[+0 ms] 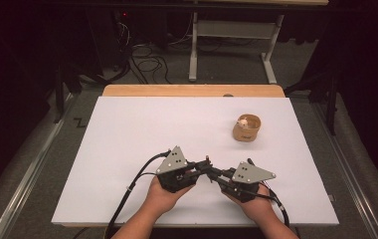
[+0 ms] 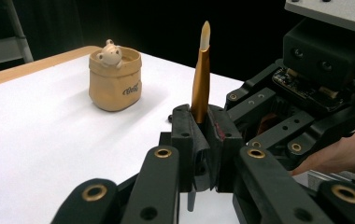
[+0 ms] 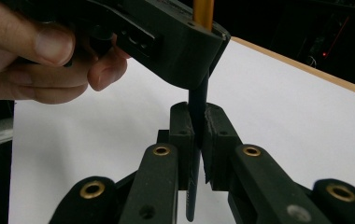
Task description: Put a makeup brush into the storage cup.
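Note:
A slim gold stick [image 2: 201, 79] with a cream tip stands upright between the pads of my left gripper [image 2: 206, 126], which is shut on it. Its dark lower shaft [image 3: 198, 100] runs down from the left gripper [image 3: 202, 28] into the pads of my right gripper [image 3: 198, 126], which is shut on that shaft. In the high view the left gripper [image 1: 204, 167] and right gripper [image 1: 216, 174] meet tip to tip near the front middle of the white board [image 1: 142, 129]. A hand holds each gripper.
A tan sack-shaped cup [image 1: 247, 128] with a small bear figure [image 2: 109, 52] at its rim stands at the back right of the board. A wooden table edge [image 1: 192, 90] runs behind the board. Cables trail from both grippers towards the front.

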### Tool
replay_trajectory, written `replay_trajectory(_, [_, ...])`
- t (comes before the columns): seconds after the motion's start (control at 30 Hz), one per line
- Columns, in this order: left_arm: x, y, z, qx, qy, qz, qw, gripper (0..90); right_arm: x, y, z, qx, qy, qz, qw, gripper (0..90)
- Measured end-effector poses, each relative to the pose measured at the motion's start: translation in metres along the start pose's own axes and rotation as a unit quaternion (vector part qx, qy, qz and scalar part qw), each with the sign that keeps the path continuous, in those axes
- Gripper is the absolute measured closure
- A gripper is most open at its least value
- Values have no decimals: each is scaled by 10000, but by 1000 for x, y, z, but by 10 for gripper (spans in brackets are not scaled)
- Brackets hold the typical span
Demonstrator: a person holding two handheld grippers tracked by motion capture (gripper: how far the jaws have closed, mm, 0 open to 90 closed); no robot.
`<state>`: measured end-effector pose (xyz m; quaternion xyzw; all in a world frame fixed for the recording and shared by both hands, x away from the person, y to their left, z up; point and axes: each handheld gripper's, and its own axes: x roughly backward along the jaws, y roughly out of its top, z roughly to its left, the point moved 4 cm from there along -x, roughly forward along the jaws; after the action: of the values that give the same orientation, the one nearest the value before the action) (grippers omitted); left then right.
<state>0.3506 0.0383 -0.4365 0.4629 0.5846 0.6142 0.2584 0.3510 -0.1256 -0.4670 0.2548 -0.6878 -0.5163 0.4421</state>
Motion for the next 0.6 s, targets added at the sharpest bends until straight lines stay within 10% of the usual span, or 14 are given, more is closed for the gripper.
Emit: replay_trajectory(0.6, [0, 0, 0, -6, -14, 6, 10000, 828, 0, 0, -1, 33, 45, -19, 10000, 854])
